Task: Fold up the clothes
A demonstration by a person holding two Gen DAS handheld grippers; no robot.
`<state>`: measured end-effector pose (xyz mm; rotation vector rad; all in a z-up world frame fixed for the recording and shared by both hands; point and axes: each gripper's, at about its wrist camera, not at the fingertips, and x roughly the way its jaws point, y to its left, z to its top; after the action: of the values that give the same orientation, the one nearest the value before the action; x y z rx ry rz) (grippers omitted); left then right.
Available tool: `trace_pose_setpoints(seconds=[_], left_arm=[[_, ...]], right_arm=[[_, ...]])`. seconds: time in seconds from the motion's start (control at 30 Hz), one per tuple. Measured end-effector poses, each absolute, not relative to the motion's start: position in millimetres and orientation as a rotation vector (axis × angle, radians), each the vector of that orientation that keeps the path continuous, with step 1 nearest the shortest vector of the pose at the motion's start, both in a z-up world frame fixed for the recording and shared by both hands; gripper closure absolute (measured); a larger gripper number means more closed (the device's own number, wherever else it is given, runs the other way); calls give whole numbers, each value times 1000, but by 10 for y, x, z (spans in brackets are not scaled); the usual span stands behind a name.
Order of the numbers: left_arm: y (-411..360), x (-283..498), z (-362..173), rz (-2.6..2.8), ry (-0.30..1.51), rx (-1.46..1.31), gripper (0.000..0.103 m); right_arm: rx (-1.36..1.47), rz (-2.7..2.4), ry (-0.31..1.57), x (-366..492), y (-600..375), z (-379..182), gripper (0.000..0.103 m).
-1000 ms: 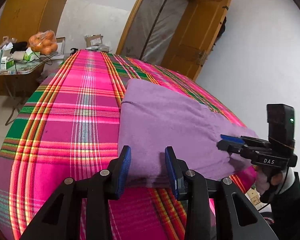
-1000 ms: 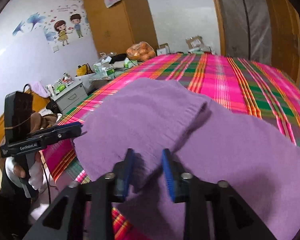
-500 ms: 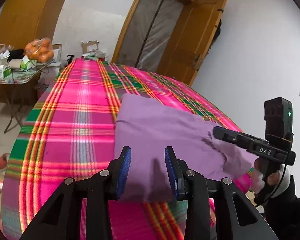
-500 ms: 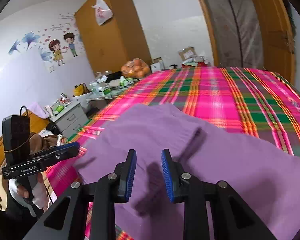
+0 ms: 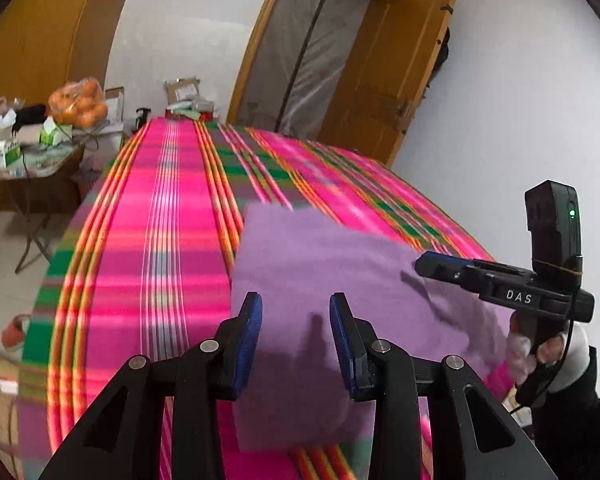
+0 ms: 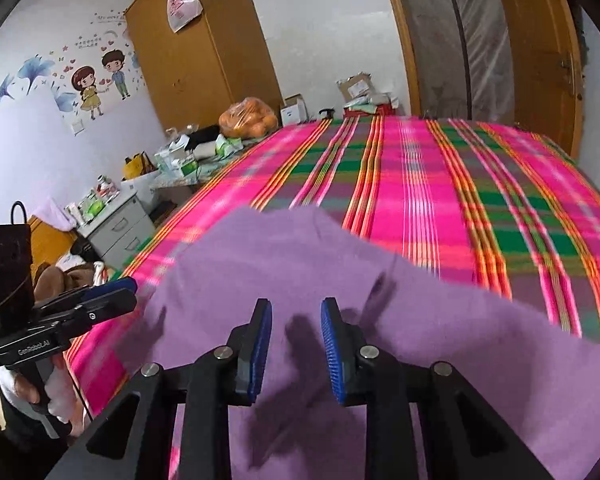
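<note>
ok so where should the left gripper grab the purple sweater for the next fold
Best guess: the near left corner of the purple sweater, approached from the near edge of the plaid bedspread. That corner lies flat and free just beyond the left gripper, whose jaws stand apart over it, holding nothing.

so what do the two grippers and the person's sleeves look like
Both grippers are black, with angular cut-out arms, silver pivot pins and ribbed blue pads on the jaws. The right gripper is marked "DAS", carries a black box with a green light, and trails a black cable. The left gripper reads "GenRobot.AI" and bears a similar black box. The sleeve is black over a white cuff.
</note>
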<state>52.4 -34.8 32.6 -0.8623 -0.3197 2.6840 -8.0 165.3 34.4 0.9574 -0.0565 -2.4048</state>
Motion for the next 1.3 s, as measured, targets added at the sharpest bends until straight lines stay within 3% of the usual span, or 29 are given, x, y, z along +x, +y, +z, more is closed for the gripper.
trace_pose_setpoints(seconds=[0.23,0.47,0.73,1.3], left_arm=[[-230,-12,154,2640,-273,-1067,67],[-262,-51,93,2617,-301,-1079,67],[-257,300,107,2629,-352,-985,67],[-7,793,-67,2649,-279,-916,67]], right_arm=[[1071,-2436,-127,-594,1688,215,77],[1144,-2384,-406,-807,2024,27,77],[927,-2363,-215,-199,1800,289,76],[821,-2396,201,677,1488,49,76]])
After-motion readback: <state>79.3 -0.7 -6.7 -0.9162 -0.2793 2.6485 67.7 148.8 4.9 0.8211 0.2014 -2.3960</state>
